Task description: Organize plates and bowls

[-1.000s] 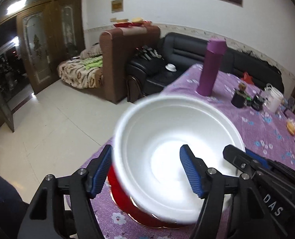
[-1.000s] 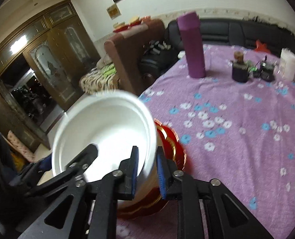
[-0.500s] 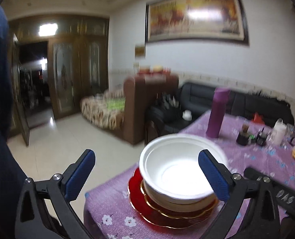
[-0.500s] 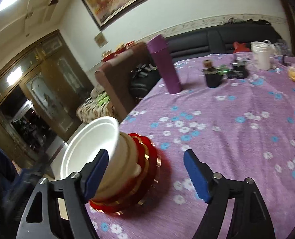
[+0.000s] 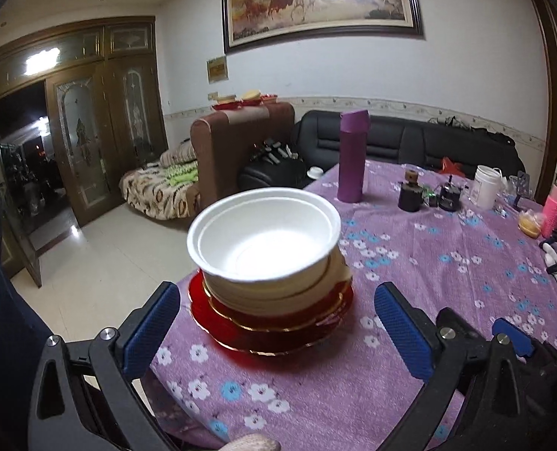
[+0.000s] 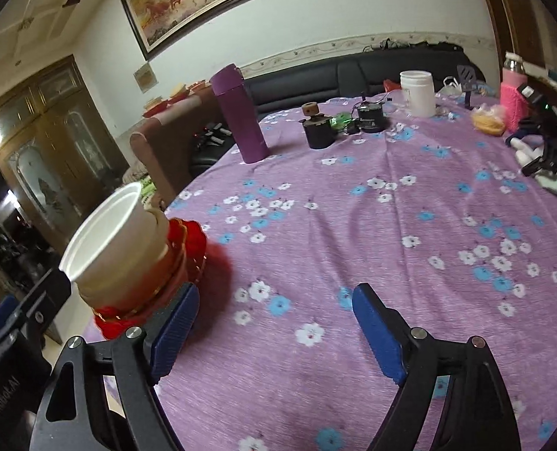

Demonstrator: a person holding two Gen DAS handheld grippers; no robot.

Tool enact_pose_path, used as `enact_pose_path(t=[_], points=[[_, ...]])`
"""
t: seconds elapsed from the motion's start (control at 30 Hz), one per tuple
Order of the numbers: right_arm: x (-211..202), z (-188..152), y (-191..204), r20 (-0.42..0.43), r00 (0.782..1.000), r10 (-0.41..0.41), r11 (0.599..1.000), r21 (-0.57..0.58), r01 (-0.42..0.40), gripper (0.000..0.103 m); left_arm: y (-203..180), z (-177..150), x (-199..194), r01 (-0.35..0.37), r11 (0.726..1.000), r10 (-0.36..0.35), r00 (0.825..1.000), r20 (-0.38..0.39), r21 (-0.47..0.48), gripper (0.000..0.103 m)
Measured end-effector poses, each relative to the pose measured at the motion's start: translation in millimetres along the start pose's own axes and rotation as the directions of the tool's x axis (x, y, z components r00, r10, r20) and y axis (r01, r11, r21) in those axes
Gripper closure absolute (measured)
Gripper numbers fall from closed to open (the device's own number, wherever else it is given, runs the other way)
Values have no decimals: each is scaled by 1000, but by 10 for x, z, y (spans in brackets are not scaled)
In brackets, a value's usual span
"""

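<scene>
- Standing near the table [image 5: 447, 263] edge, the stack puts white bowls [image 5: 263, 236] on cream bowls [image 5: 338, 263] on red plates [image 5: 271, 319]; the top bowl looks tilted and off-centre toward the floor side.
- Left gripper [image 5: 276, 332]: fingers spread at their widest, nothing between them, apart from the stack and just in front of it.
- Right gripper [image 6: 274, 332]: jaws opening, nothing between them; its left finger [image 6: 175, 332] sits close beside the plates' rim, though contact cannot be confirmed from this view.
- Risk one: a nudge from either finger could tip the top bowl. Cause: the stack is tall, narrow at the base of each bowl, and seated unevenly.
- Risk two: the stack could slide or fall off the table. Cause: the plates lie close to the edge, and the cloth [image 6: 353, 225] may shift under a push.
- Risk three: a sideways sweep by the right gripper could catch the plates. Cause: little clearance on that side.
- Risk four: the bottle [image 5: 351, 161] and small jars [image 6: 320, 131] are well apart from the stack; judged no hazard unless the arms reach across.
- Judgement: stacking appears done; safest withdrawal is straight back.
</scene>
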State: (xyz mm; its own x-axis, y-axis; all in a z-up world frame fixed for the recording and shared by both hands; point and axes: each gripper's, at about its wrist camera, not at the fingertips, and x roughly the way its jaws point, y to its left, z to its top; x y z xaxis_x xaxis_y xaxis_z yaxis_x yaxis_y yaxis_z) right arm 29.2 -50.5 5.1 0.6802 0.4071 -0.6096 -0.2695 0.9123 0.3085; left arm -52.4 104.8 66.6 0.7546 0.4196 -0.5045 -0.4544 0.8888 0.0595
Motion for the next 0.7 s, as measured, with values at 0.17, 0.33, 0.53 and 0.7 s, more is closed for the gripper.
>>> enact_pose_path(t=[0.17,0.33,0.53,0.7], points=[[-10,-69,88,-1,1000,-6,998,-61,6,15,-13,-42,-6,6,1000,-6,999,-38,-8,0],[-22,-140,249,5,1000,-21,990,-139,21,13,-18,-54,37,18,1000,-19,998,-63,-8,0],[6,-194,358,0,1000,-28,981,-191,27,13,22,-61,125,24,999,-26,995,-94,-21,0],[16,-230,440,2,1000,-28,975,-223,27,13,58,-67,214,20,999,-24,993,-117,-32,0]])
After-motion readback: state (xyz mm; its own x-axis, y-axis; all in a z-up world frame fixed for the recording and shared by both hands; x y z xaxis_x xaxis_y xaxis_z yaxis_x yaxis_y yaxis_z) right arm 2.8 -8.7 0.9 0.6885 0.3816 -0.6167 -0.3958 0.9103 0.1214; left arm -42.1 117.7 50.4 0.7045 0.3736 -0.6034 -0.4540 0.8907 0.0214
